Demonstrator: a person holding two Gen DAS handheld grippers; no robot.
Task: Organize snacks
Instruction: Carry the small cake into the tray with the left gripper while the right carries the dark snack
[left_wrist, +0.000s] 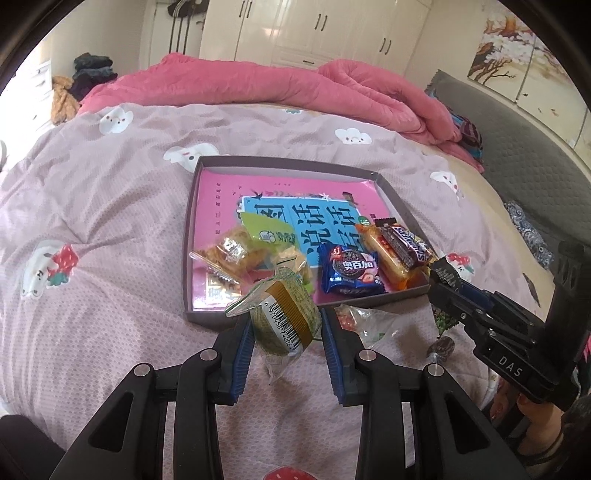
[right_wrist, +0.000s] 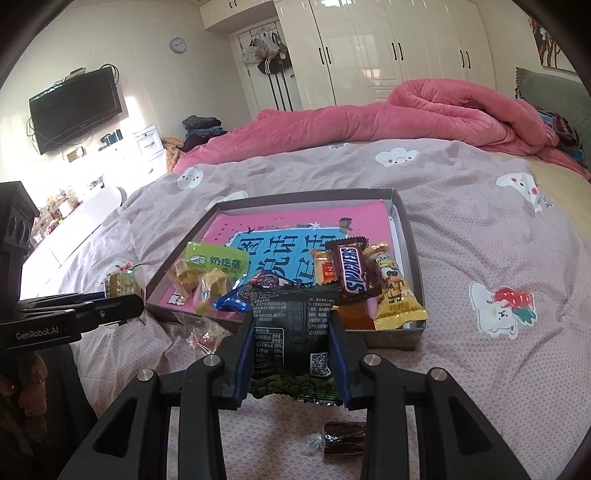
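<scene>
Left gripper (left_wrist: 287, 332) pinching a round green cake (left_wrist: 286, 317), right gripper (right_wrist: 293, 354) pinching a black packet (right_wrist: 295, 332), both above the box's (left_wrist: 295, 162) near edge; crinkly wrappers may slip free

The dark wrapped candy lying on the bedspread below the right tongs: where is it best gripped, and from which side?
Grip the dark wrapped candy across its blocky middle, coming from above, fingers on its two long sides. It lies flat on the bedspread, apart from other snacks, and the crinkled clear twist at its left end looks too flimsy. The right tongs hold a black packet, so they would likely free up first.
</scene>
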